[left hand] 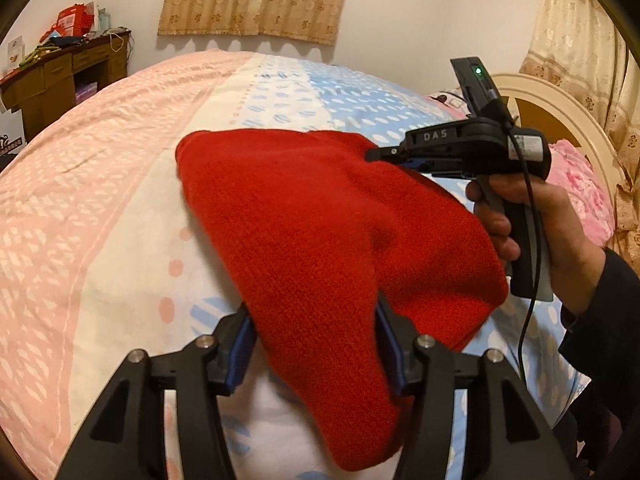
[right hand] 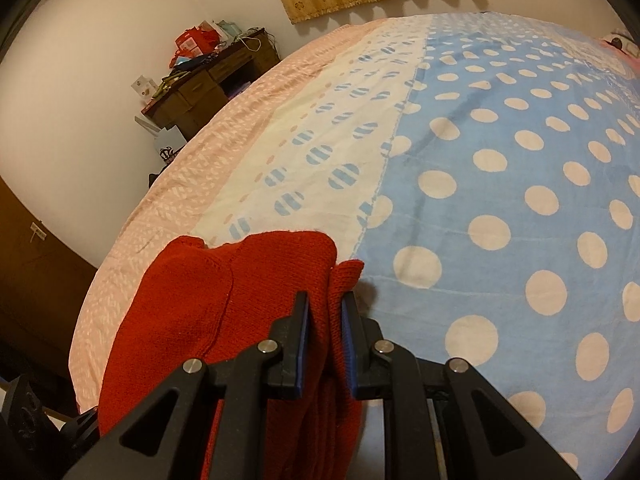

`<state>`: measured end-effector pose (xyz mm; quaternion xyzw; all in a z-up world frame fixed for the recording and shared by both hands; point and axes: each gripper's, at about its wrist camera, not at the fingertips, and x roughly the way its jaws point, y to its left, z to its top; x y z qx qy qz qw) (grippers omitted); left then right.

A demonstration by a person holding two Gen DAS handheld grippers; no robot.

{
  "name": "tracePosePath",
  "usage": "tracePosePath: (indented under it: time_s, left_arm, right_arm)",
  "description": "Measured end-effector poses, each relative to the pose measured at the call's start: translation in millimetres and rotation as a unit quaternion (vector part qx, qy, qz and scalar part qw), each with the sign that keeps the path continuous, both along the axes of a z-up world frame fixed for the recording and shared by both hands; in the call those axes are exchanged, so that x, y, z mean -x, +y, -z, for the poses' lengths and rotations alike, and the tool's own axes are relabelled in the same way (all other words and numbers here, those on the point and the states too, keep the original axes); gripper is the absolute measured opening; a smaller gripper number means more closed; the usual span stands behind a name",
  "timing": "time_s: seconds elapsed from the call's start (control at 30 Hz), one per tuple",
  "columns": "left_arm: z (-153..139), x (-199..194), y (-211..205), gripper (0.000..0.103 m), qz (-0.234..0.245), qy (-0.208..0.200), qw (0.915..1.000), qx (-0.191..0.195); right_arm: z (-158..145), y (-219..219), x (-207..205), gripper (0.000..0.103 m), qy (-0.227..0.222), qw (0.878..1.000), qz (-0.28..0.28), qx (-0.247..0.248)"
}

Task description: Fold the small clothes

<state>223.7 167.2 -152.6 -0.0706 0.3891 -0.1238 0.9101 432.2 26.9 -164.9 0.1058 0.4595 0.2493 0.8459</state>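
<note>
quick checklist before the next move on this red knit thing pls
1. Right hand-held gripper pinching the red knitted garment: ok, pads closed on a bunched edge.
2. Left hand-held gripper gripping the garment: not ok, the pads stand apart around the knit.
3. Garment lying flat: not ok, it hangs draped between the grippers.
4. Free space on the pink, white and blue dotted bedspread: ok.
5. Edges aligned for folding: cannot tell.

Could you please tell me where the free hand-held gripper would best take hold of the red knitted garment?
Probably the red knitted garment's loose far-left corner, coming in level from the left hand-held gripper's side: that edge hangs thin and clear, while the right hand-held gripper already pinches the opposite bunched edge.
</note>
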Motion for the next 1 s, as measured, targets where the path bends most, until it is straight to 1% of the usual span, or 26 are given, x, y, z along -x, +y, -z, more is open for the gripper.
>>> tracePosePath:
  time_s: [0.2,0.27,0.4,0.43,0.47,0.53,0.6,0.63,0.67,0.73,0.77,0.83,0.9,1.0]
  left_arm:
    - [-0.7,1.5,-0.9,0.059,-0.004,-0.001,1.0,-0.008]
    - [-2.2,1.9,-0.9,0.062,-0.007,-0.002,0.9999,-0.013]
    - [-7.2,6.4,-0.4,0.065,-0.012,-0.007,0.9998,-0.018]
    - [-8.5,8.0,0.2,0.067,-0.013,-0.009,0.9997,-0.018]
    - [-11.0,9.8,0.5,0.07,-0.015,-0.012,0.9996,-0.02]
    - [-18.5,15.1,1.1,0.071,-0.016,-0.021,0.9993,-0.025]
    - [-26.5,20.7,2.4,0.072,-0.018,-0.035,0.9985,-0.037]
    - [-31.5,23.1,3.8,0.077,-0.023,-0.046,0.9978,-0.043]
    - [-38.8,26.1,7.4,0.084,-0.032,-0.062,0.9963,-0.05]
    - [-47.6,25.9,14.1,0.093,-0.05,-0.08,0.9938,-0.058]
    - [-51.6,23.2,19.7,0.095,-0.062,-0.09,0.9922,-0.06]
    - [-52.6,14.7,27.8,0.095,-0.076,-0.091,0.9911,-0.06]
    - [-47.4,0.0,36.4,0.095,-0.087,-0.082,0.9914,-0.053]
    - [-36.2,-16.4,37.3,0.095,-0.094,-0.07,0.9915,-0.057]
  right_arm:
    - [4.9,0.7,-0.5,0.016,0.005,1.0,0.001,0.004]
    - [4.6,1.2,-0.1,0.017,0.005,1.0,0.0,0.007]
    - [2.4,1.1,2.2,0.018,0.002,1.0,-0.002,0.008]
    - [2.3,0.8,2.4,0.018,0.002,1.0,-0.002,0.008]
    - [2.3,0.9,2.7,0.018,0.001,1.0,-0.002,0.01]
    - [2.4,1.6,3.4,0.018,0.0,1.0,-0.003,0.012]
    - [1.3,1.0,4.7,0.022,-0.001,1.0,-0.002,0.017]
    - [-1.2,-0.8,6.8,0.027,-0.002,1.0,0.001,0.019]
    - [-3.9,-2.6,9.6,0.032,-0.004,1.0,0.003,0.018]
    - [-11.1,-8.4,19.0,0.037,-0.012,1.0,0.006,0.02]
    - [-17.0,-13.5,28.8,0.037,-0.02,1.0,0.006,0.02]
    - [-25.8,-22.6,46.3,0.037,-0.028,1.0,0.006,0.011]
    - [-32.1,-30.4,63.0,0.038,-0.031,1.0,0.006,-0.002]
    - [-38.5,-37.8,92.4,0.043,-0.033,0.999,0.006,-0.025]
